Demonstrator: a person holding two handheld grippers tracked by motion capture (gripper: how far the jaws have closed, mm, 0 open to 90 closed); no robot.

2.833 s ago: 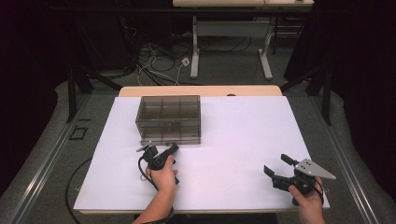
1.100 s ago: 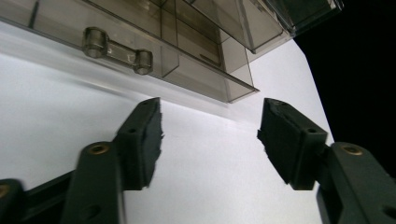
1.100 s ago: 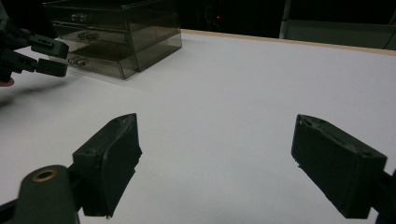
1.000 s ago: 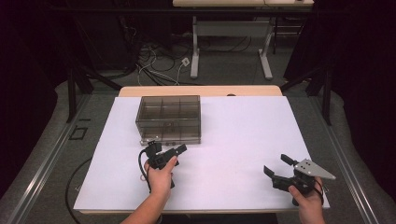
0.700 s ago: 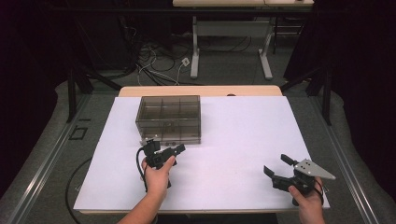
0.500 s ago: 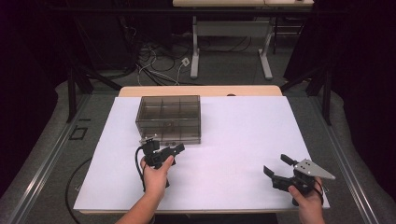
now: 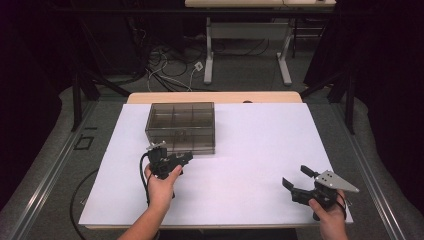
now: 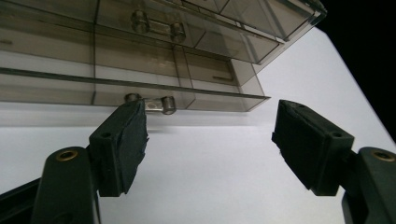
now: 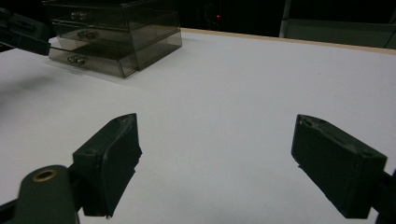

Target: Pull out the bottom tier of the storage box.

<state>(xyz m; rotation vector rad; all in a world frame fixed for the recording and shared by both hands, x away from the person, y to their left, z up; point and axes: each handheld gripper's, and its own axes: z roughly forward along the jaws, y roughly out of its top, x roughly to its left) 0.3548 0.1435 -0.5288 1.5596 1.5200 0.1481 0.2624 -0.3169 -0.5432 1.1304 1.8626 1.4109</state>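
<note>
Smoky plastic drawer box [image 7: 180, 127] faces left gripper's [image 7: 181, 159] spread jaws, just beside.

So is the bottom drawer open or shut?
Slightly open: the bottom drawer juts forward of the one above; left gripper open at its handle.

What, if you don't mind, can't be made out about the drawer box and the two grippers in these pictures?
- Drawer box contents: high view, smoky walls and small size hide them.
- Lower drawer handle: left gripper view, the left gripper partly covers it; contact unclear.
- Right gripper: its body is cut off by the bottom edge.
</note>
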